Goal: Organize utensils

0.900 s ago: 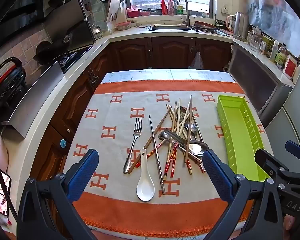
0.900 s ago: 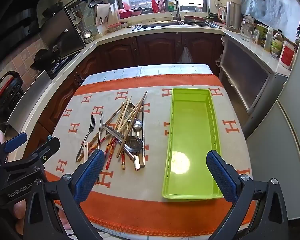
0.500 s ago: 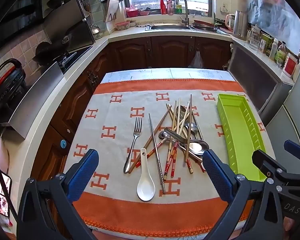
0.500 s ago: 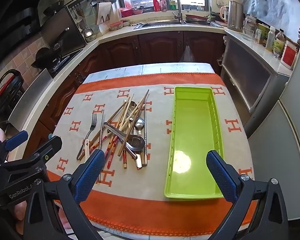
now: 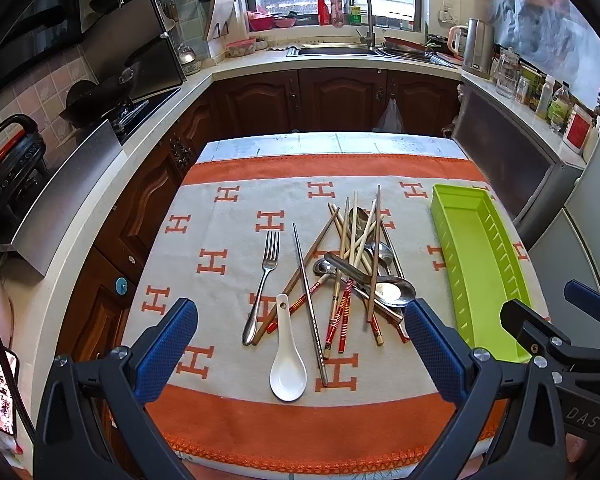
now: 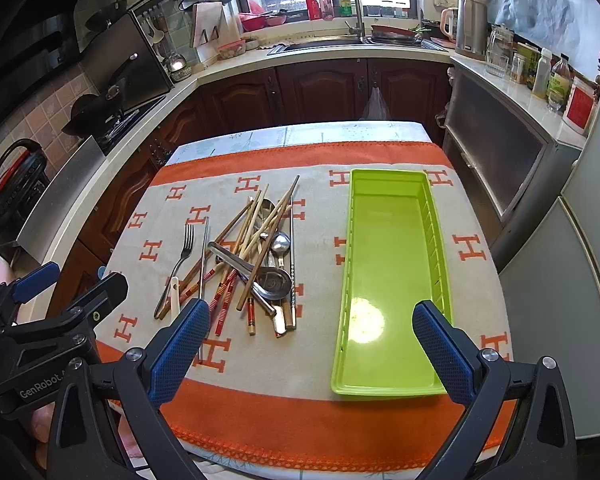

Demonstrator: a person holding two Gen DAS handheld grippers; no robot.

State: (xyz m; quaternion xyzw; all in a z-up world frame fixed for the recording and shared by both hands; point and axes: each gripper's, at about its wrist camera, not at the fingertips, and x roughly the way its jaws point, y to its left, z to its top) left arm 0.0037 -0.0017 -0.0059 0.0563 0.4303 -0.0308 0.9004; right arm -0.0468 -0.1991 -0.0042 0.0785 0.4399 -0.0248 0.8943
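A pile of chopsticks and metal spoons (image 5: 356, 268) lies mid-table on the orange and beige cloth; it also shows in the right wrist view (image 6: 256, 256). A steel fork (image 5: 262, 286) and a white ceramic spoon (image 5: 287, 364) lie at the pile's left and front. An empty lime-green tray (image 6: 392, 280) sits to the right, also in the left wrist view (image 5: 480, 268). My left gripper (image 5: 300, 348) is open, above the near table edge before the white spoon. My right gripper (image 6: 310, 348) is open, above the near edge between pile and tray.
The table cloth (image 5: 236, 264) covers a small table with drops at the left and right edges. Dark wood cabinets (image 5: 340, 100) and a counter with a sink (image 5: 336, 50) stand behind. A stove with a wok (image 5: 100, 100) is at the left.
Both grippers have drifted slightly; the right view has shifted a little to the right and closer to the table. Nothing on the table has moved.
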